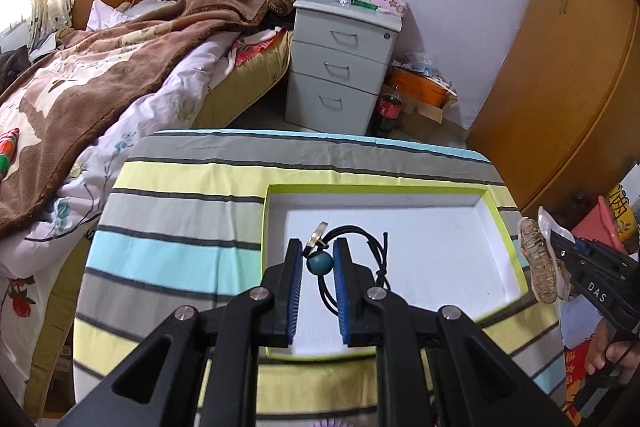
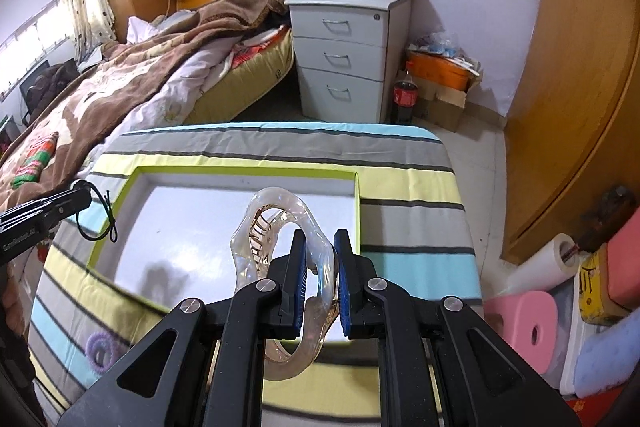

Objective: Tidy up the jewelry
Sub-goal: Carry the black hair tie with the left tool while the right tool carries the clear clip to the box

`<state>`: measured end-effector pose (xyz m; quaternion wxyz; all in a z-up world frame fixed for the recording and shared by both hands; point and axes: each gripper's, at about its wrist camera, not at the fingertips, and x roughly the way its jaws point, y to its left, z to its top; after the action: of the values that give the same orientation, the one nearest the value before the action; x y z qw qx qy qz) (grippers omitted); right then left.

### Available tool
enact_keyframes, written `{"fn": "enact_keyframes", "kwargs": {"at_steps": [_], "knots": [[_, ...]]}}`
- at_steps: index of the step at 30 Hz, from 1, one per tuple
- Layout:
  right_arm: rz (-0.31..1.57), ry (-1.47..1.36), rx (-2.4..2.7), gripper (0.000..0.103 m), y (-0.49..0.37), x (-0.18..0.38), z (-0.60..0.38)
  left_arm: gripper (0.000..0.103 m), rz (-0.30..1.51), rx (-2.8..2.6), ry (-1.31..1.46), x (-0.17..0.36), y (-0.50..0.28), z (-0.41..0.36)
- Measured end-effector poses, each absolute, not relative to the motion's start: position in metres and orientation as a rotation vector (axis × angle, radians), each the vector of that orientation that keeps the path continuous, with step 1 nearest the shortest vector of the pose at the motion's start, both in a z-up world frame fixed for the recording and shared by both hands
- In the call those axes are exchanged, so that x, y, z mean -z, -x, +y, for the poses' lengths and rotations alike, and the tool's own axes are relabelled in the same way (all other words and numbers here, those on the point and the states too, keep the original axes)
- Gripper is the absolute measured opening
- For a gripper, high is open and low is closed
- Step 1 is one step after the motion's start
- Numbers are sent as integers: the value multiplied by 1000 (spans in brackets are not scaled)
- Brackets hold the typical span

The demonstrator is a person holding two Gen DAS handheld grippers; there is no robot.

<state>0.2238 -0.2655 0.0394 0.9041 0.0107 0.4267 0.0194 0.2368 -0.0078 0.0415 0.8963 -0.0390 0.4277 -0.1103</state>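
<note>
here both tongs tilt down over the white tray (image 1: 496, 211), left tongs (image 1: 317, 259) clamping a beaded cord (image 1: 320, 264), right tongs (image 2: 320, 255) a hair claw (image 2: 276, 227).

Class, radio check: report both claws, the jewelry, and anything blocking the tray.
Left claw shut on black cord necklace. Right claw shut on clear hair claw clip. Both over white tray. Nothing in the way.

Black cord necklace (image 1: 362, 255), clear hair claw (image 2: 280, 251), both above white tray (image 1: 440, 227)

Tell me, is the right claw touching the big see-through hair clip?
Touching. In the right wrist view, the right claw has its blue pads pressed on both sides of the clear hair clip, holding it above the white tray.
</note>
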Motion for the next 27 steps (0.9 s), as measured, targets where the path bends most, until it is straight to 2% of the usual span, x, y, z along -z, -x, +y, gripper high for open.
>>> {"fn": "enact_keyframes", "kwargs": {"at_steps": [12,27], "knots": [[986,-23,-42,14,-282,-3,-266,16,984,234,80,-3,-286,-25],[1025,-16,-19,14,-306,18,-268,16,1067,215,52,26,-303,-39]]}}
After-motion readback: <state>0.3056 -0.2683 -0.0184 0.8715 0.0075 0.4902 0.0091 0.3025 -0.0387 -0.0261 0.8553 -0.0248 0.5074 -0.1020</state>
